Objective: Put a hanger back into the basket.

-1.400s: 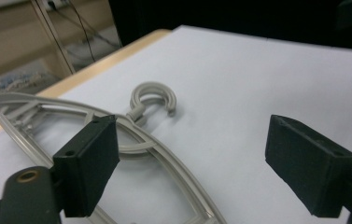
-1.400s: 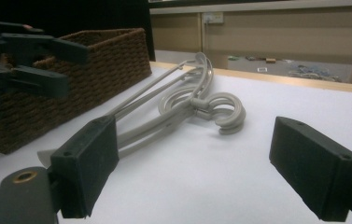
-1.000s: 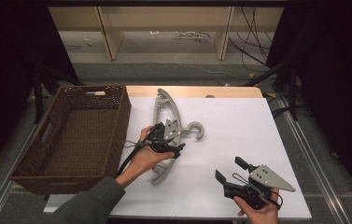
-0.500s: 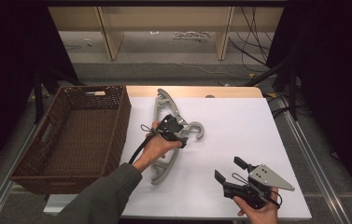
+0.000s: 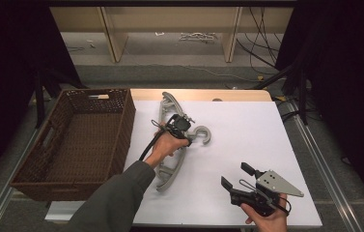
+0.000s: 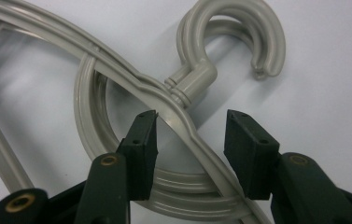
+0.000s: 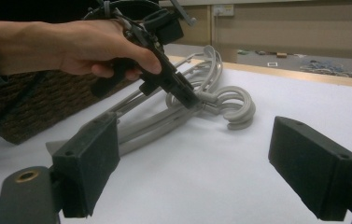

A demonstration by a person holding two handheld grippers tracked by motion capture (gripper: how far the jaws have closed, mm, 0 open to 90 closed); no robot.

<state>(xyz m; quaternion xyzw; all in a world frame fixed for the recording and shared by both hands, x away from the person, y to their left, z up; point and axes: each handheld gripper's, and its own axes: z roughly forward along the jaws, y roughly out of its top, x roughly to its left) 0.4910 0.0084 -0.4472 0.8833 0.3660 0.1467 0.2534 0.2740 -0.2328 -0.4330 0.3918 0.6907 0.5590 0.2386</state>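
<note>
Left gripper (image 6: 190, 135) newly astride hanger (image 6: 183, 116)

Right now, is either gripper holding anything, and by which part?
Nothing gripped yet. The left gripper has been closing around the grey plastic hangers' neck below the hook, pads not pressing. The right gripper is open, empty.

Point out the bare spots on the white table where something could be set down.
Free: the white table right of the hangers, up to its far right corner. The basket is empty. Crowded: around the left gripper; the right gripper takes the near corner.
</note>
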